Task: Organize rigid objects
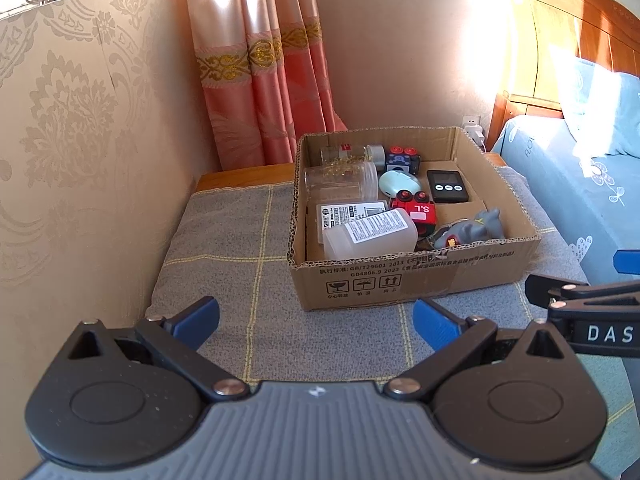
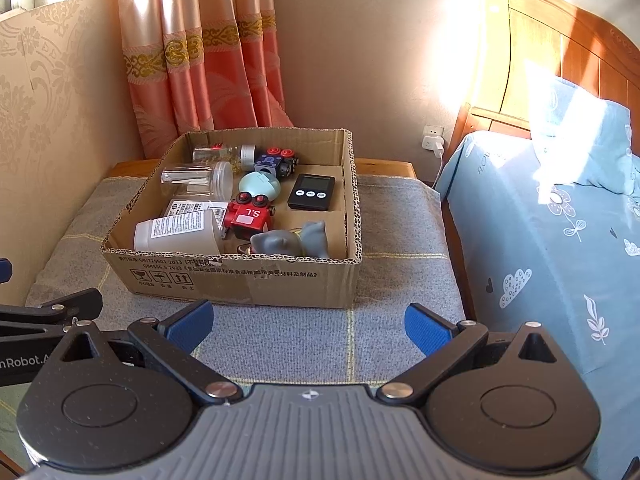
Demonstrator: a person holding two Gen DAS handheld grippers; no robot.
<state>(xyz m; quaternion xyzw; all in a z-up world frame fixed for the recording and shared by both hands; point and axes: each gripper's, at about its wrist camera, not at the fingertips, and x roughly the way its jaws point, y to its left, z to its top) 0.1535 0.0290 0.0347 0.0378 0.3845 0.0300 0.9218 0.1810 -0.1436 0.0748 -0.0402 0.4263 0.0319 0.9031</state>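
Note:
A shallow cardboard box (image 1: 404, 280) (image 2: 224, 280) stands on a grey checked cloth. Inside lie a frosted white bottle (image 1: 370, 234) (image 2: 178, 234), a clear jar (image 1: 340, 180) (image 2: 196, 180), a red toy train (image 1: 414, 210) (image 2: 248, 216), a grey elephant figure (image 1: 468, 230) (image 2: 296, 240), a black timer (image 1: 447, 186) (image 2: 312, 192), a mint case (image 1: 398, 185) (image 2: 260, 186) and a blue toy car (image 1: 402, 160) (image 2: 276, 162). My left gripper (image 1: 316, 324) hovers open in front of the box. My right gripper (image 2: 308, 326) is open beside it, nothing between its fingers.
The cloth (image 1: 240, 248) covers a low wooden table (image 2: 384, 166) in a corner, with a patterned wall left and a pink curtain (image 1: 264, 92) behind. A bed with blue bedding (image 2: 540, 232) runs along the right. A wall socket with a plugged charger (image 2: 434, 140) sits by the headboard.

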